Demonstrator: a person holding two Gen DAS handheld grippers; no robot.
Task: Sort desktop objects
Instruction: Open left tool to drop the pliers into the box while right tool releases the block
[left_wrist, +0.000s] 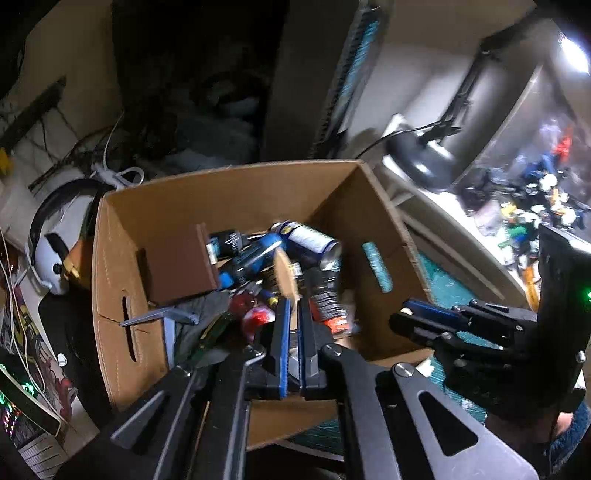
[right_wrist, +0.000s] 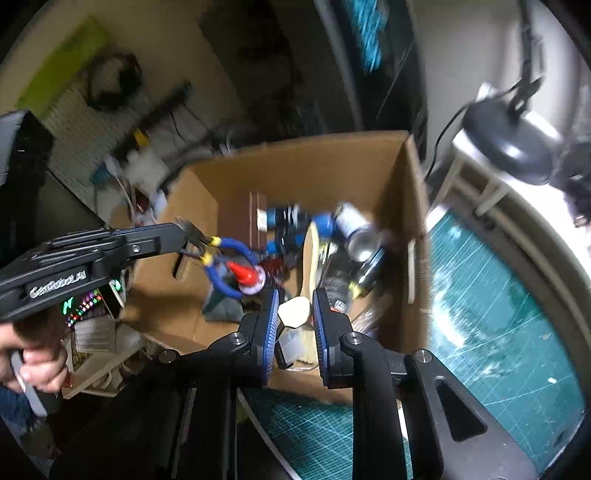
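A green cutting mat (right_wrist: 498, 314) covers the bench to the right of the work area, scored with pale lines. Beyond it a dark lamp base (right_wrist: 513, 147) sits on a white stand, a black cable running from it. On the left, black-and-white headphones (left_wrist: 55, 236) rest among white cables (left_wrist: 114, 173). A pegboard (right_wrist: 85, 125) hangs on the back wall. A dark monitor (left_wrist: 495, 118) stands at the right, blurred.

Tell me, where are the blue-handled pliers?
Right wrist view, left side: the blue-handled pliers hang from the left gripper over the cardboard box.
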